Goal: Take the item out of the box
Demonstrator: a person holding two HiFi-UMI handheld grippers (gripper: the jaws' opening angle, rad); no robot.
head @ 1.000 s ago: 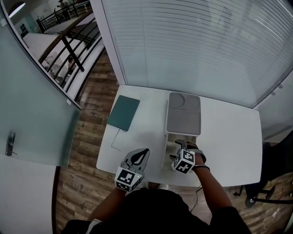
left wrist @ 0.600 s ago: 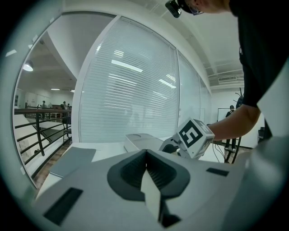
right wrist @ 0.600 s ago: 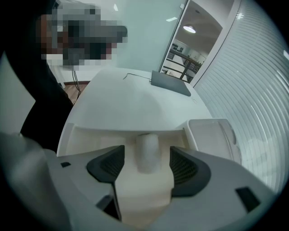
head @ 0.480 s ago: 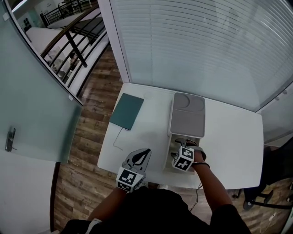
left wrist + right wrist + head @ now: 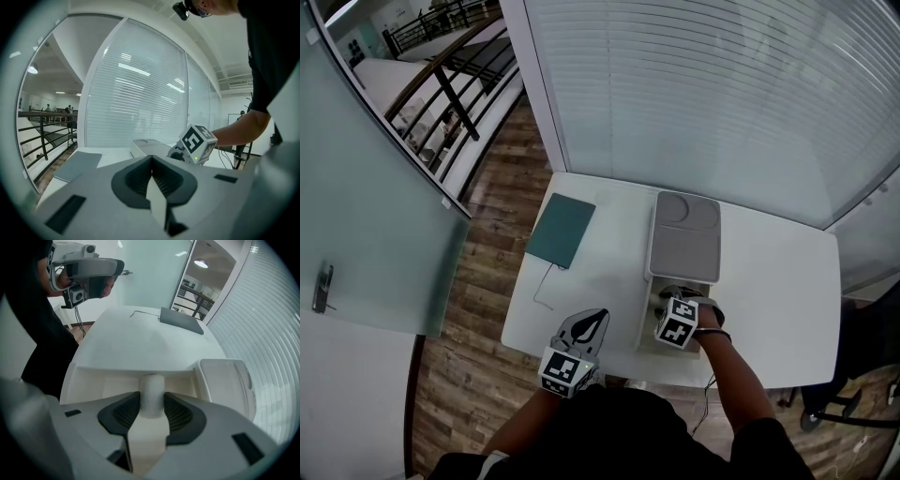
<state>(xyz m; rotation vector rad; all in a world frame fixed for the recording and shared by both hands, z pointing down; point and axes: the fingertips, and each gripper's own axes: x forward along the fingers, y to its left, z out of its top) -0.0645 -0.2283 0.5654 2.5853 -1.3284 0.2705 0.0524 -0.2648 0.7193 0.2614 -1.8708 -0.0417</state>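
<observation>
Wide a moment ago, the right gripper (image 5: pixel 152 400) is closing, pads meeting the white item (image 5: pixel 152 383) between its jaws, so lift-out looks imminent.

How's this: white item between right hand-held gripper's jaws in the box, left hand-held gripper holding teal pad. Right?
No. Left gripper view: the left hand-held gripper is shut, empty; the teal pad lies on the table. The right hand-held gripper is closing its jaws on the white item.

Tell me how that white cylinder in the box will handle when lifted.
The white cylinder looks small and matte, so probably light and grippable. Its round sides could let it roll if the right gripper, jaws closing on it, slips.
</observation>
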